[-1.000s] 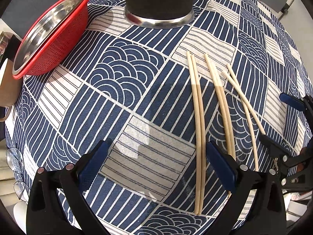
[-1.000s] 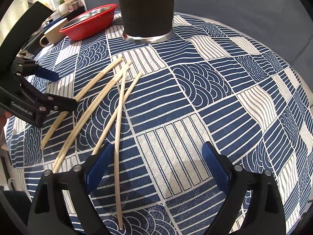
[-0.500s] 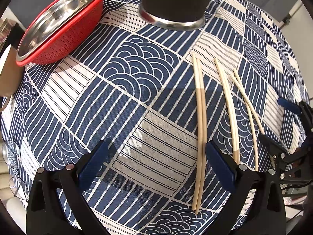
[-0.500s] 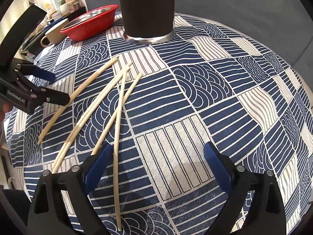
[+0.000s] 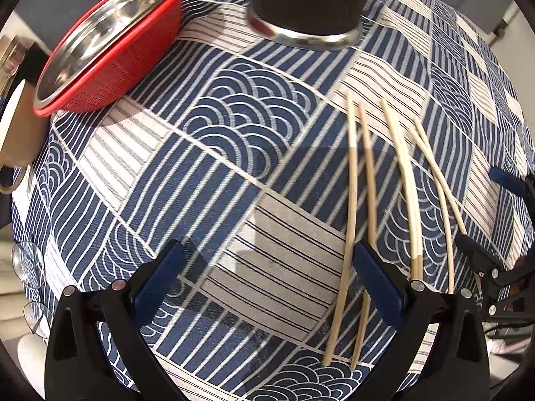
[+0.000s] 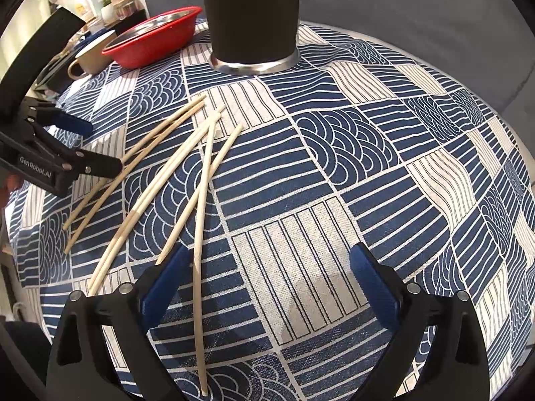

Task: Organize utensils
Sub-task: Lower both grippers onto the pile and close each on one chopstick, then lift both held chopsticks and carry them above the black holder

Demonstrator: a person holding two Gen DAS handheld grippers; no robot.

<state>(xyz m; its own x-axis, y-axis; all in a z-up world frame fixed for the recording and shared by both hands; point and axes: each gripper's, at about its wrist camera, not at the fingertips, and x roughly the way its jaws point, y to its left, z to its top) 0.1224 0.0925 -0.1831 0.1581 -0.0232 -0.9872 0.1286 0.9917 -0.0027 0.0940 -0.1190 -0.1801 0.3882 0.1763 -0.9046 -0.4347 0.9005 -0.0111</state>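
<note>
While loose and unsorted, six chopsticks [image 6: 200, 180] lie fanned across the patterned cloth [image 6: 334, 140] of the desk, thin ends pointing toward the black cylindrical holder [image 6: 252, 16], their likely destination.

- Pair nearest the red colander: two sticks almost parallel [image 5: 357, 200], the right finger of the left tool overlapping one of them.
- Middle pair: lying close together [image 6: 160, 183].
- Pair farthest from the colander: two sticks crossed [image 6: 207, 153], suggesting a scattered drop, not a deliberate placement.
- Left tool [image 5: 267, 287]: jaws wide apart, nothing held; hovers low on the colander side of the sticks, probably lining up a first pick.
- Right tool [image 6: 267, 284]: jaws wide apart, empty, beside the crossed pair.
- Red colander [image 5: 110, 46] with steel bowl inside, left of the holder; beige mug [image 6: 92, 55] beyond it.
- Spectacles [image 5: 28, 264] at the desk edge, well apart from the holder.
</note>
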